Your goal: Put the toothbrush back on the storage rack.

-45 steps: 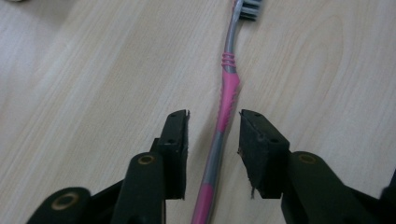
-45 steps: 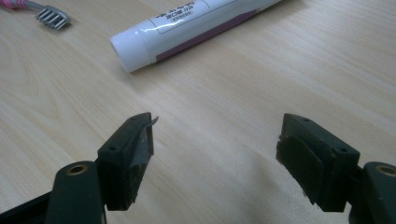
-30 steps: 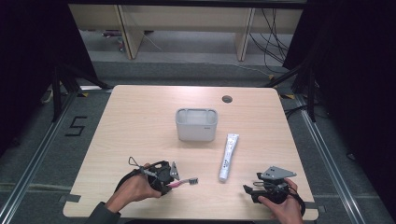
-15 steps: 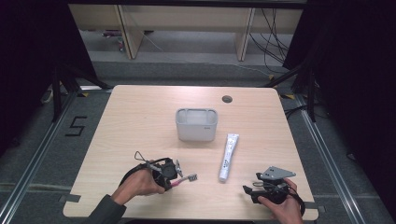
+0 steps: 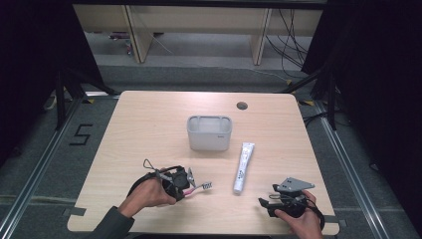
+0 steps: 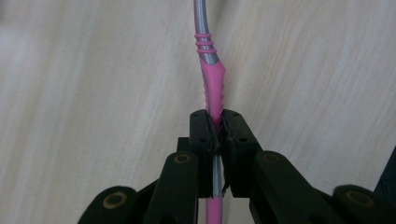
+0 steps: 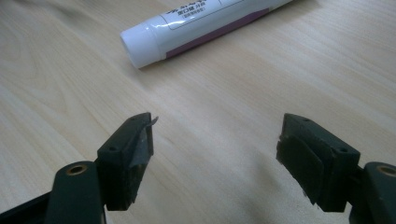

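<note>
Nearest the table's front edge, the right gripper [image 5: 267, 205] is resting low over the pale wooden table [image 5: 149, 124], its jaws standing wide apart with nothing between them; in the right gripper view [image 7: 215, 158] bare wood is lying between the two black pads. To its left, the left gripper [image 5: 188, 180] is pinching the pink and silver plastic toothbrush [image 5: 199, 188] by its handle. In the left gripper view the pads [image 6: 204, 135] are pressing together on the pink grip section of the toothbrush [image 6: 212, 84], and the silver neck is running away from the jaws over the wood. From above, the bristled head is pointing right, toward the white toothpaste tube with a purple stripe [image 5: 244, 160], which is lying flat between the two grippers and a little beyond them; its white cap [image 7: 137, 46] is facing the right gripper. Farther back, near the table's middle, a light grey rectangular plastic holder [image 5: 209, 133] is standing upright, just left of the tube's far end. A small round dark grommet hole [image 5: 242, 105] is sitting near the far edge.
</note>
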Demonstrator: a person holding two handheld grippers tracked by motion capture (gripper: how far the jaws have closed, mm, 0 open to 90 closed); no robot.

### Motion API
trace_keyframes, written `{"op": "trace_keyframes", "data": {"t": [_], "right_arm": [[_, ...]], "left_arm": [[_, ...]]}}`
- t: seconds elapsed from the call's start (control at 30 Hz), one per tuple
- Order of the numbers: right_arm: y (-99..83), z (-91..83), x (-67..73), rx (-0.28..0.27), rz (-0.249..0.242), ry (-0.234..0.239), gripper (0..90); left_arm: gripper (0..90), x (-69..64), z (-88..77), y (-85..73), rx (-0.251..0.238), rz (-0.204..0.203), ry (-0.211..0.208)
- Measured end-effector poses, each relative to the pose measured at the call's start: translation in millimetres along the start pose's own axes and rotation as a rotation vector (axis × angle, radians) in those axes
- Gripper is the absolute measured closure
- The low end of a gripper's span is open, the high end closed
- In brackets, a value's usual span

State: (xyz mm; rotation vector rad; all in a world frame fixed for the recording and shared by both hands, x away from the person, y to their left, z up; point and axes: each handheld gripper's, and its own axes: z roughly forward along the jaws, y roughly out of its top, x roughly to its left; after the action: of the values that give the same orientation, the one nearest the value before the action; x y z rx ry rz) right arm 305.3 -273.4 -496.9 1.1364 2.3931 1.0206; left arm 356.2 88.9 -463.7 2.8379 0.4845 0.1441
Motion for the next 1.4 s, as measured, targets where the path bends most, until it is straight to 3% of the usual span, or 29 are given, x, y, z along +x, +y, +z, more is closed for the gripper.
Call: {"op": "trace_keyframes", "data": {"t": [0.03,0.33,0.37,0.57,0.6,0.63,0.73,0.9,1.13,1.27,1.3,1.37,1.4], "right_arm": [[0.0,0.0,0.0,0.0,0.0,0.0,27.2],[0.3,-0.6,0.2,0.001,0.012,0.0,27.2],[0.3,-0.4,-0.3,-0.001,0.007,0.0,27.2],[0.3,-0.6,-1.2,0.002,0.004,-0.002,27.2],[0.4,-0.6,-1.3,0.002,0.005,-0.002,27.2],[0.4,-0.6,-1.3,0.002,0.005,-0.002,27.2],[0.4,-0.6,-1.3,0.002,0.005,-0.003,27.2],[0.3,-0.7,-1.6,-0.003,0.004,-0.006,27.3],[0.4,-0.6,-1.5,0.0,0.002,-0.004,27.3],[0.1,0.8,-2.4,-0.011,-0.017,-0.005,27.3],[0.2,-0.2,0.1,0.0,0.013,-0.003,27.3],[0.7,0.4,-3.1,-0.01,-0.028,-0.002,27.3],[0.5,-0.1,-2.3,-0.007,-0.015,-0.004,27.3]], "left_arm": [[83.2,0.0,0.0,0.0,0.0,0.0,0.0],[83.2,19.1,-30.3,-8.2,-0.213,-0.059,0.037],[83.2,19.8,-32.6,-9.3,-0.237,-0.085,0.041],[83.2,32.9,-45.8,-13.1,-0.38,-0.147,0.063],[83.2,36.0,-48.6,-13.5,-0.415,-0.165,0.083],[83.2,36.0,-48.6,-13.5,-0.415,-0.165,0.083],[83.2,42.2,-53.1,-14.1,-0.491,-0.205,0.108],[83.3,51.6,-58.4,-15.0,-0.578,-0.262,0.136],[83.2,66.7,-63.7,-14.0,-0.754,-0.368,0.174],[83.2,75.0,-66.6,-10.6,-0.801,-0.41,0.205],[83.3,76.3,-67.7,-9.2,-0.815,-0.42,0.213],[83.2,78.3,-69.8,-6.0,-0.852,-0.44,0.221],[83.3,79.5,-70.7,-4.9,-0.857,-0.439,0.223]]}}
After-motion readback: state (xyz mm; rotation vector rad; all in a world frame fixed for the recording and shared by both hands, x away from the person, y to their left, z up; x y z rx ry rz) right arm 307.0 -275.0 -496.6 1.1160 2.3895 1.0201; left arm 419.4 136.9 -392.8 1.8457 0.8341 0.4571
